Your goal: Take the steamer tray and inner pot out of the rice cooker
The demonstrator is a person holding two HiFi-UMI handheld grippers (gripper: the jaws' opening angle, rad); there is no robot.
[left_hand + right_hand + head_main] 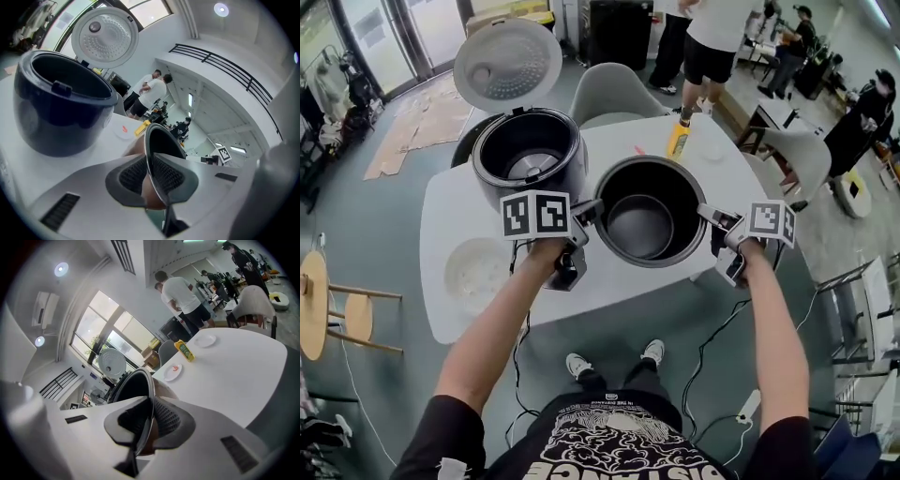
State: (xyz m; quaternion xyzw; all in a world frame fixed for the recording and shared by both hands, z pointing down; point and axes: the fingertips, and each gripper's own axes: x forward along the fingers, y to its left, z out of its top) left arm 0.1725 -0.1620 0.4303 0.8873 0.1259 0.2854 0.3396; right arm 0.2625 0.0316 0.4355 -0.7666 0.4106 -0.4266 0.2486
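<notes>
Between the two claws is where the inner pot [649, 225] sits right now. The left claw [586, 214] is pinching the rim on its left side and the right claw [712, 217] has the opposite side. Both gripper views show it clearly: the thin metal rim [157, 154] runs straight through the ribbed pads of the left claw [152, 180], and it's the same for the pot [136, 385] in the right claw [151, 420]. So both are clamped on the pot's edge, neither is spread.

The pot is out of the rice cooker [528, 155], just to its right over the tabletop [609, 295], with its mouth up and roughly level. It's round, so there's no long axis to worry about, and both hands are equally near. I can't tell if the base is touching the tabletop or hanging just above it. My guess is the next bit is simply straight down and let go.

What looks like the steamer tray [478, 272], white and round, is already lying on the tabletop in front of the cooker, left of the left hand.

Writing-wise there's not much. I can't make out any brand on the cooker, and the label on the yellow bottle [678, 141] is too small to read. The cubes only carry black-and-white square markers. The shirt print seems to read "DISTANCE", partly cut off.
</notes>
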